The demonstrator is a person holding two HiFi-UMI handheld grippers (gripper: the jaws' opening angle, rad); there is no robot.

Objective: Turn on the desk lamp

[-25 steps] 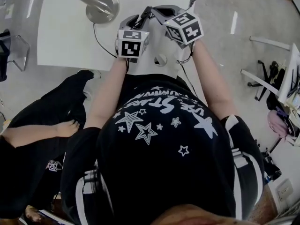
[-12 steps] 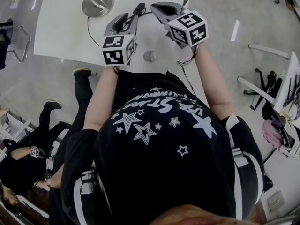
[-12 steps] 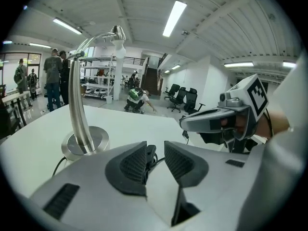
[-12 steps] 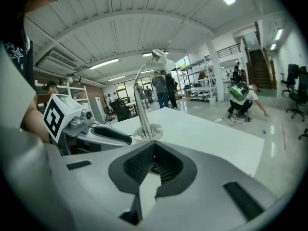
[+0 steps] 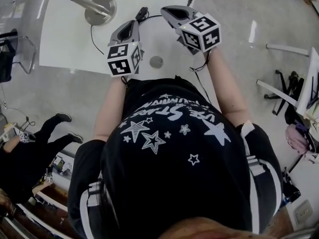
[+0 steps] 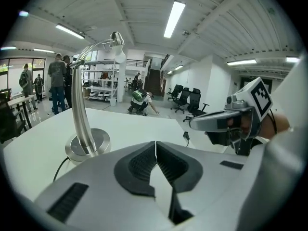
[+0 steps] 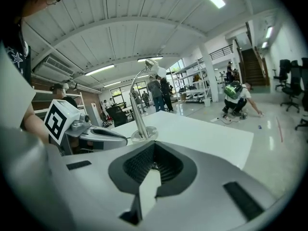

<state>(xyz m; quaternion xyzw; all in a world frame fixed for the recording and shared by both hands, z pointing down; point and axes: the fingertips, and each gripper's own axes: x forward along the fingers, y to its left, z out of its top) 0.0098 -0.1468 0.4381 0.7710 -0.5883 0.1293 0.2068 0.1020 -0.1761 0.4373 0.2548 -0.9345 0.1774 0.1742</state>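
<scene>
desk lamp (image 5: 99,10) was parked on tabletop (image 5: 65,39), untouched. left gripper (image 6: 155,144) was just snapped shut, empty; right gripper (image 7: 154,146) was pressed together too. chrome stem (image 6: 80,114) judged stiff, slick; base (image 6: 89,147) weighted; switch better poked than gripped

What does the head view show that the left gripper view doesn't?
Only the head view shows the star-printed shirt, the table's cable hole and a person in black on the floor. Only the left gripper view shows the lamp head, ceiling lights, office chairs and a crouching person. Both show the lamp base, white table and right claw.
</scene>
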